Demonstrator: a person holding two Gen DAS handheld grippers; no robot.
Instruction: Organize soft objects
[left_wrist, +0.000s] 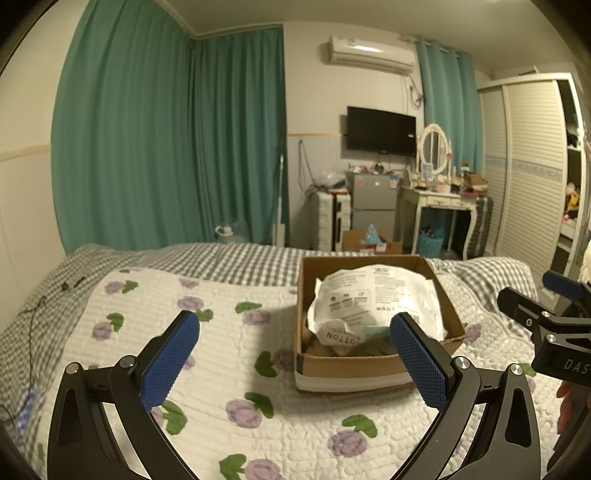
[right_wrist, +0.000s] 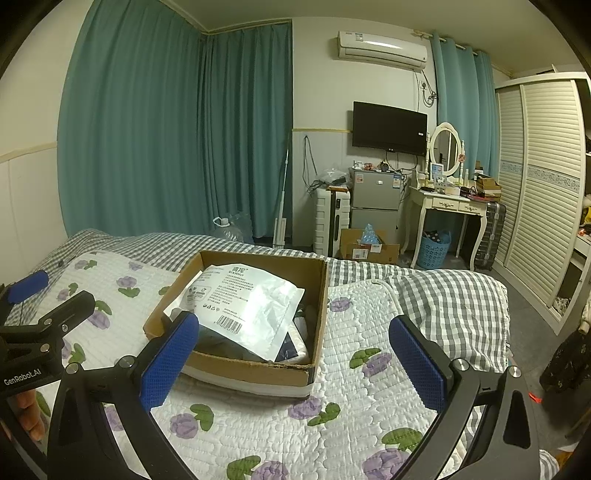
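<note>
Looks nearly done; white pack (right_wrist: 243, 306) already sits in the box (right_wrist: 258, 369) on the bed (right_wrist: 369, 406); left gripper (left_wrist: 295, 360) and right gripper (right_wrist: 291, 363) both spread wide, holding nothing.

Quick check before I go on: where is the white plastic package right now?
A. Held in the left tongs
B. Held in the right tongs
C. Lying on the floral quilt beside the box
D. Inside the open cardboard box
D: the white plastic package lies inside the cardboard box on the floral quilt, while the left tongs and right tongs are both open and hold nothing.
</note>
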